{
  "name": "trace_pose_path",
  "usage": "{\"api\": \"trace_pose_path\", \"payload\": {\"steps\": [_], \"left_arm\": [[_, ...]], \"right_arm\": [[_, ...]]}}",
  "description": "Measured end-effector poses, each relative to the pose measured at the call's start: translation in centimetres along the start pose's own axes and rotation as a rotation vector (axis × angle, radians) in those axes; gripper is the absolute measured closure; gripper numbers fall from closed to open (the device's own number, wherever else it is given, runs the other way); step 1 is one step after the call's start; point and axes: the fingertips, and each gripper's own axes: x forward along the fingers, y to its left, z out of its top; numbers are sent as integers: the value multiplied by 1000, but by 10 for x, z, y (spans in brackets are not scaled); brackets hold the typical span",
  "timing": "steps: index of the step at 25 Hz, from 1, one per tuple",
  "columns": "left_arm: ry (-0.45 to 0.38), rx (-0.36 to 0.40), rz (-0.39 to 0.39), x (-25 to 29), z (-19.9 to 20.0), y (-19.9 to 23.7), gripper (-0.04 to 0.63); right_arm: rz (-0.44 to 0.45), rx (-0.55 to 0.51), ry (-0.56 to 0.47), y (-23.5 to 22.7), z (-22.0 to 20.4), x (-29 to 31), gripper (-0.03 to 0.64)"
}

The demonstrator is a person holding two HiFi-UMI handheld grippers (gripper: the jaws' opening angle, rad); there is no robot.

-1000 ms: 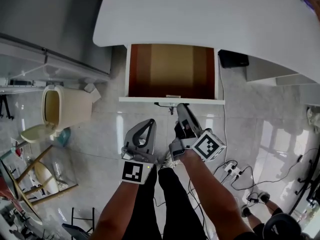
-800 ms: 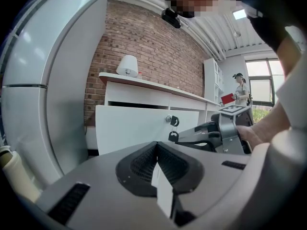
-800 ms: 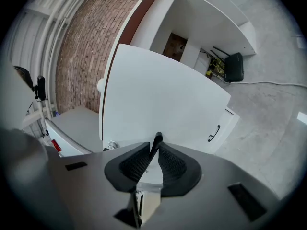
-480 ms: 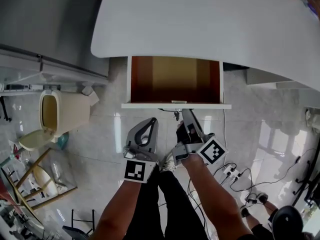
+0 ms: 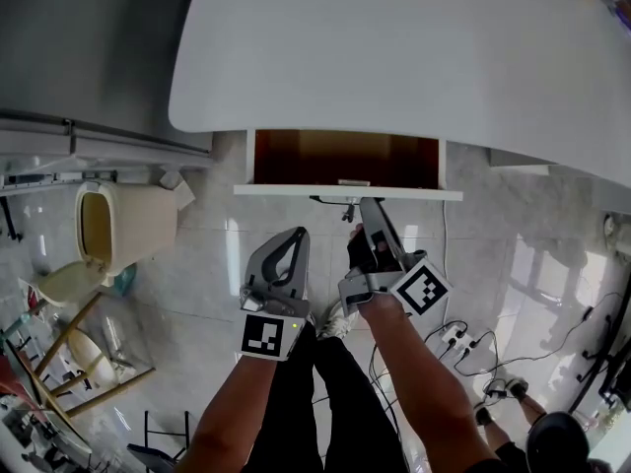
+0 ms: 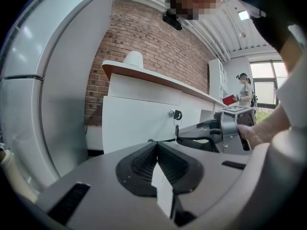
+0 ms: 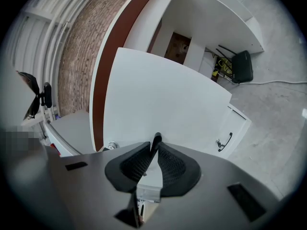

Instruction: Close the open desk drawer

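The desk drawer (image 5: 345,148) stands partly open under the white desk top (image 5: 414,57), showing a narrow strip of its brown inside. Its white front panel (image 5: 394,194) carries a dark handle (image 5: 330,202) and a key lock (image 6: 173,114). My right gripper (image 5: 363,209) reaches up to that panel. Its jaws have just been closing and now pinch the black handle (image 7: 156,139) between their tips (image 7: 156,143). My left gripper (image 5: 293,240) hangs beside it, short of the panel, shut and empty (image 6: 156,145).
A beige bin (image 5: 118,227) lies on the tiled floor at the left, with a wooden frame (image 5: 59,353) below it. Cables and a power strip (image 5: 454,335) trail at the right. A black box (image 7: 241,66) sits under the desk. A person (image 6: 242,87) stands far off.
The drawer has slid in under the desk top, so less of its brown inside shows. Both grippers have moved forward with the front panel.
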Motion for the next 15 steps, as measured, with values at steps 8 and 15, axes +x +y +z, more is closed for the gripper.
{"api": "trace_pose_path", "payload": {"steps": [8,15], "left_arm": [[6,7,-34,15,2,8,588],[-2,25,-33,25,13,21,588]], "right_arm": [[6,-10,-38,-4,18,30,552],[-9,26,-85,-4,33,49,554]]}}
